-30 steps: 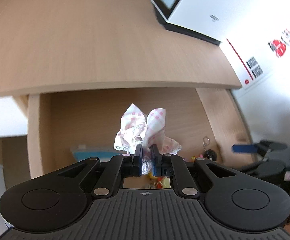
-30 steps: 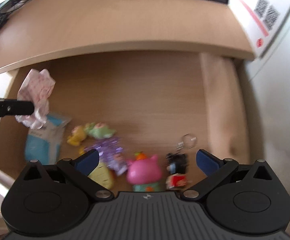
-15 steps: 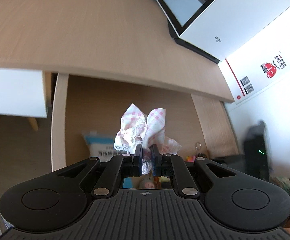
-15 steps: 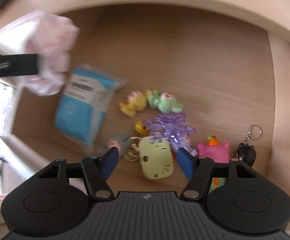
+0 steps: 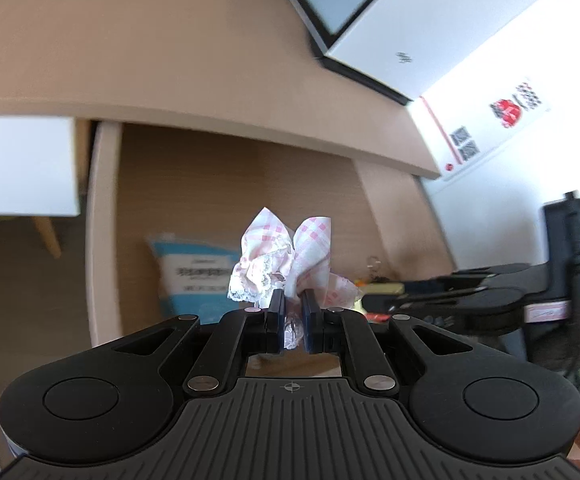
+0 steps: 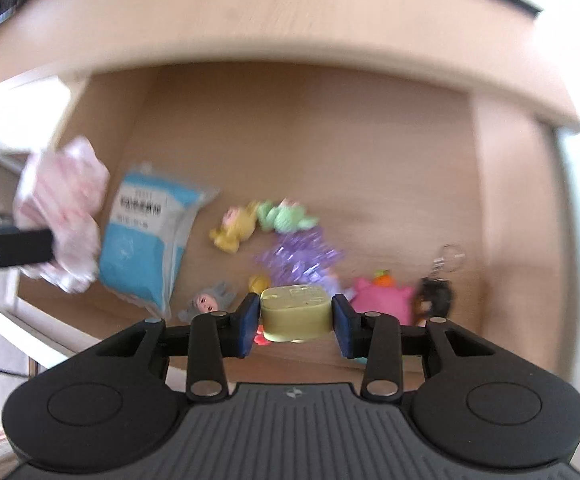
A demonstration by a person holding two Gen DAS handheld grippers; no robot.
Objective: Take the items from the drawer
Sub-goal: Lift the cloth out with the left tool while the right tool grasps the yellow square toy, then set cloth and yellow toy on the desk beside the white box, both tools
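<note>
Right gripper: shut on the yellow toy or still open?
Shut on it: right gripper has just been closing, and both pads now touch the yellow toy.

A white box (image 5: 442,28) sits on the desk top (image 5: 130,40); labelled wall (image 5: 502,120) beside.

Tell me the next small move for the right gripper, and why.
Probably lift straight up. The right gripper has just been closing, and its pads now sit against both sides of the yellow-green toy, which looks gripped. Small toys crowd it in the drawer, so sideways motion risks dragging them.

Pink-checked cloth (image 5: 286,256); pale-yellow toy (image 6: 295,312) — blue packet (image 6: 146,248)
</note>
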